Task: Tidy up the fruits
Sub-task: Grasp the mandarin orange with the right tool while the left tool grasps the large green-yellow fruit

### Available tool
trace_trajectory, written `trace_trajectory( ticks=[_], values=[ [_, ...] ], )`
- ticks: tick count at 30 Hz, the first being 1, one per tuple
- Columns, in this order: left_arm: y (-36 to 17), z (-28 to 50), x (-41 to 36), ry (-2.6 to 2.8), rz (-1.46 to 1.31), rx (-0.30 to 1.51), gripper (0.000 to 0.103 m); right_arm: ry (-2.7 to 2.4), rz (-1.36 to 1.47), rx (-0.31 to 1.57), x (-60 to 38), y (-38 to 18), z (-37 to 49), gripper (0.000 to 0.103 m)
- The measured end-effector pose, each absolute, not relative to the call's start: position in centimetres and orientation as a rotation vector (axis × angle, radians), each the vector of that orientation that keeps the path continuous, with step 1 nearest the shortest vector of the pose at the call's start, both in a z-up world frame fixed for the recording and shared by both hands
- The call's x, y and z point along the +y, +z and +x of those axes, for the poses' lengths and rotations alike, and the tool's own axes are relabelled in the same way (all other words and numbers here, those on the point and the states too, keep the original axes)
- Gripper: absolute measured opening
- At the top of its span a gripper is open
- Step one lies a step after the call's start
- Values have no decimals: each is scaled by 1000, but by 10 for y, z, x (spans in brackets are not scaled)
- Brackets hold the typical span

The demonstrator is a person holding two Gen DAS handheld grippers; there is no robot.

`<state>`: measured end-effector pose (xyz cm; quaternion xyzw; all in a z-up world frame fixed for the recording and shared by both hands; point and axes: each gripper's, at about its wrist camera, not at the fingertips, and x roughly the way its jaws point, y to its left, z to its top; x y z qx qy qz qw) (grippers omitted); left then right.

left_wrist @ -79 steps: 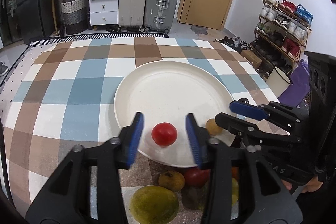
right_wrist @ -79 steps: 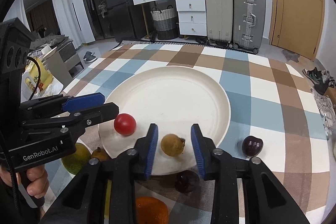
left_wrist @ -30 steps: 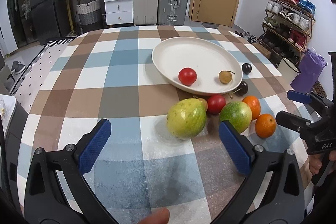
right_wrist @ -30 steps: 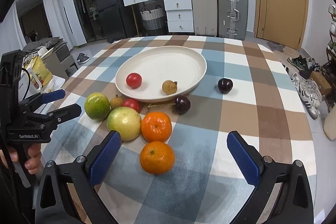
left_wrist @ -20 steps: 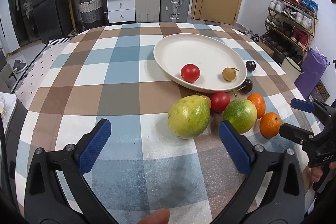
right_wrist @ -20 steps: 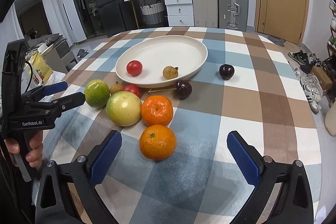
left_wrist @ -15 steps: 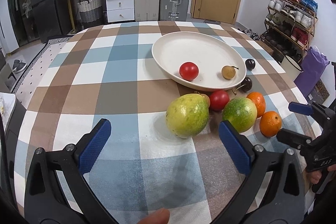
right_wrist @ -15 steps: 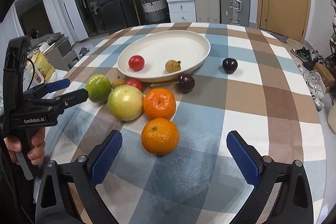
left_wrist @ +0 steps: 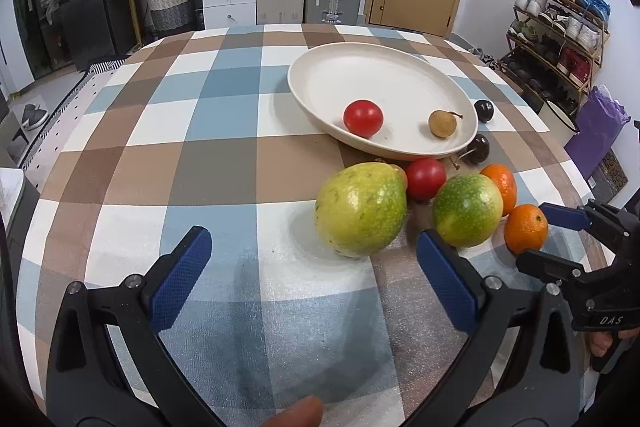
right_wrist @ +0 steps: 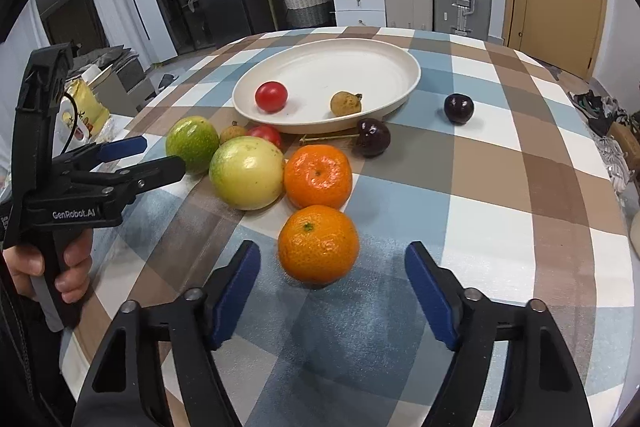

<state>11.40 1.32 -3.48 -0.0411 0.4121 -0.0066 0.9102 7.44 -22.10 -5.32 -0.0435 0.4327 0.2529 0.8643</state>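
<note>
A cream plate (right_wrist: 400, 59) holds a red tomato (right_wrist: 271, 96) and a brown longan (right_wrist: 345, 103). In front of it lie two oranges, two green-yellow fruits, a second tomato (right_wrist: 265, 134) and dark cherries. My right gripper (right_wrist: 332, 247) is closing around the near orange (right_wrist: 318, 245), which sits between the jaws at their tips; the pads stand clear of it. My left gripper (left_wrist: 313, 237) is wide open, just short of the bigger green-yellow fruit (left_wrist: 362, 209). Nothing is held.
The second orange (right_wrist: 318, 175) and the pale green fruit (right_wrist: 247, 173) lie right behind the near orange. One cherry (right_wrist: 373, 137) rests against the plate, another (right_wrist: 459, 108) lies apart on the right. The checked tablecloth (right_wrist: 500, 187) ends in a round edge.
Both grippers have pulled back from the plate, leaving the tomato and longan in it. The right gripper has sunk toward the near orange and its jaws have narrowed. The left stays wide open.
</note>
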Motion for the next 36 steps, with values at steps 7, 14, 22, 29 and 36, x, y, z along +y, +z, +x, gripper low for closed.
trace_trajectory(
  ticks=[7,14,22,29,36],
  values=[
    [-38,117,16,-5,-93,855,102,552,-129,913,-213,-56,76,56],
    [-42,121,12,-11,-82,859,102,555,-143,905,-212,-56,74,42],
    [-44,125,12,-22,-90,863,101,572,-129,897,-214,-55,72,41],
    [-45,129,9,-62,-100,871,78,564,-117,896,-218,-53,72,41],
    [-42,126,5,-134,-101,849,49,562,-111,892,-219,-51,73,41]
  ],
)
